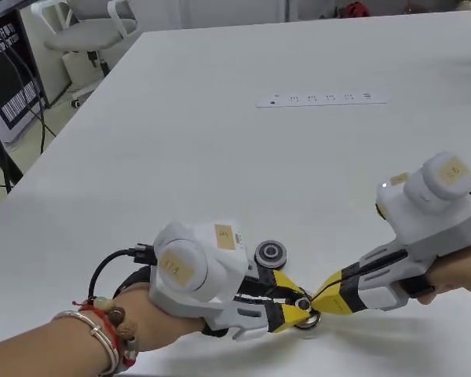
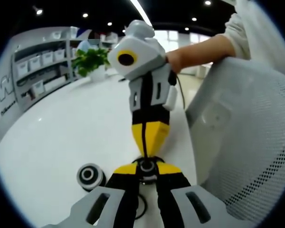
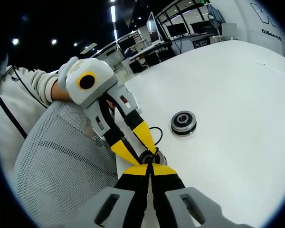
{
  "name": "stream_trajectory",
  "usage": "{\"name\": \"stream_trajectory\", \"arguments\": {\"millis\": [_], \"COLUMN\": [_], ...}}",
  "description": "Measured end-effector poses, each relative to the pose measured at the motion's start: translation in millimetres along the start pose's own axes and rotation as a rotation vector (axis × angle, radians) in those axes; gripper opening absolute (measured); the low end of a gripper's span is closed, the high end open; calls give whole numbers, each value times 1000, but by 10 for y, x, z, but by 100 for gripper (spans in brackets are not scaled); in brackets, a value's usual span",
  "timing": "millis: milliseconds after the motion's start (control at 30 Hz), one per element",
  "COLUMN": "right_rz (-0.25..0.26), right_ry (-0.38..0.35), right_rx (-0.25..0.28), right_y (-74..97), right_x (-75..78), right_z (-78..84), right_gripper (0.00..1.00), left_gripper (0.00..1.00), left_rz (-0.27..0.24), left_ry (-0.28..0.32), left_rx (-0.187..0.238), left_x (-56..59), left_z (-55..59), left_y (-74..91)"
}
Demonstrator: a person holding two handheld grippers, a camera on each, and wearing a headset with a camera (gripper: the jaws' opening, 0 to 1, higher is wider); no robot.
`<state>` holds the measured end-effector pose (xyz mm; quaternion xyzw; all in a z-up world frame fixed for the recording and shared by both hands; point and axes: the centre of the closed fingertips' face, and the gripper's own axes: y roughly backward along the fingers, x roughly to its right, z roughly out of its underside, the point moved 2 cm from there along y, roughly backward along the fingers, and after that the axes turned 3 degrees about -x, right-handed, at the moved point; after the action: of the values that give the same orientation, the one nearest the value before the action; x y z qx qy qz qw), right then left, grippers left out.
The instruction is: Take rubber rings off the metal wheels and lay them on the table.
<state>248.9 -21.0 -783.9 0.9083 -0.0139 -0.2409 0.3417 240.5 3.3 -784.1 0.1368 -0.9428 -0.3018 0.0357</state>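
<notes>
Left tongs [image 1: 301, 307] clamp a small metal wheel [image 3: 149, 156] at the near edge of the bench [image 1: 220, 141]. Right tongs [image 1: 316, 301], pinched narrow, touch its rim. A second wheel [image 1: 271, 254], black-ringed with a shiny hub, lies just beside.

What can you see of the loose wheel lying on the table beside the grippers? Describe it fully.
The loose wheel is small and round and lies flat on the white table. A dark outer band, rubber by its look, surrounds a shiny metal ring and a dark centre. It sits beside the left gripper, apart from the other wheel that this gripper's jaws hold. Nothing grips it, and only the table touches it.
</notes>
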Motion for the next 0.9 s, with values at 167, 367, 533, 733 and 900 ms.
{"name": "stream_trajectory", "arguments": {"millis": [167, 367, 533, 733, 900], "right_rz": [12, 14, 19, 19, 21], "right_ry": [-5, -5, 3, -1, 6], "right_rx": [-1, -2, -6, -3, -4], "right_y": [15, 20, 27, 29, 28], "right_x": [56, 56, 65, 62, 54], "right_z": [-6, -4, -4, -2, -2], "right_gripper": [0, 0, 0, 0, 0], "left_gripper": [14, 14, 14, 14, 14], "left_rz": [-1, 2, 1, 1, 1], "left_ry": [4, 18, 27, 27, 25], "left_rx": [3, 14, 26, 29, 29], "left_x": [0, -11, -15, -15, -14], "left_z": [-9, -11, -20, -20, -21], "left_y": [-4, -11, -18, -19, -19]}}
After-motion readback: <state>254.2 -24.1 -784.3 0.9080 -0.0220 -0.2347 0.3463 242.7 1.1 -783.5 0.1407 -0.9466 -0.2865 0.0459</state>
